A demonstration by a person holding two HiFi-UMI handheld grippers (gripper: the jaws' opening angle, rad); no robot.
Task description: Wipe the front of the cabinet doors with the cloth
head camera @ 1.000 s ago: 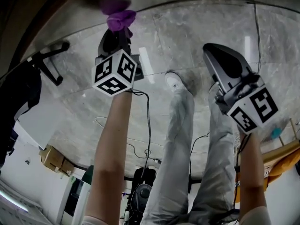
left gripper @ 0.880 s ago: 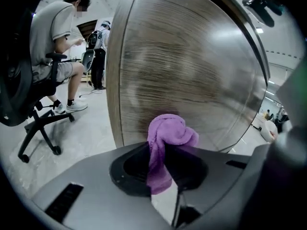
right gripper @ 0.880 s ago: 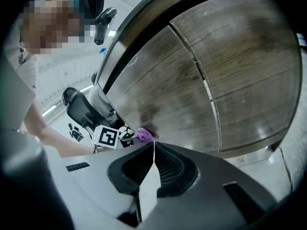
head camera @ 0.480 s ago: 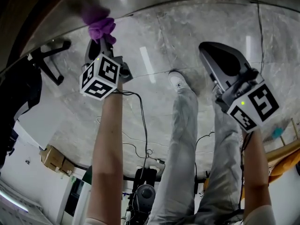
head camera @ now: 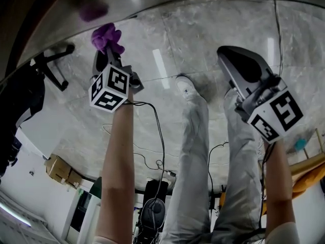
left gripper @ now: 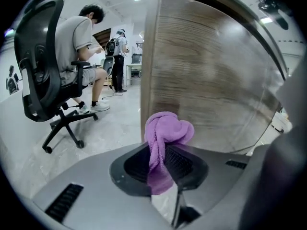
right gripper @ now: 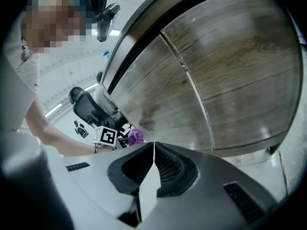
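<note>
Your left gripper (left gripper: pixel 162 163) is clamped on the cloth (left gripper: pixel 166 130), which bunches out past its tips, close to the door (left gripper: pixel 218 75) near that door's edge. Your right gripper (right gripper: pixel 153 150) is pressed closed on nothing, well apart from the cloth.

Head view looks down; gripper views face cabinet (right gripper: pixel 230 71).

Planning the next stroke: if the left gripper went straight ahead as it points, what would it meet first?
Probably the wooden cabinet door, near its left edge; the purple cloth clamped in the left gripper would touch first. Depth unclear.
</note>
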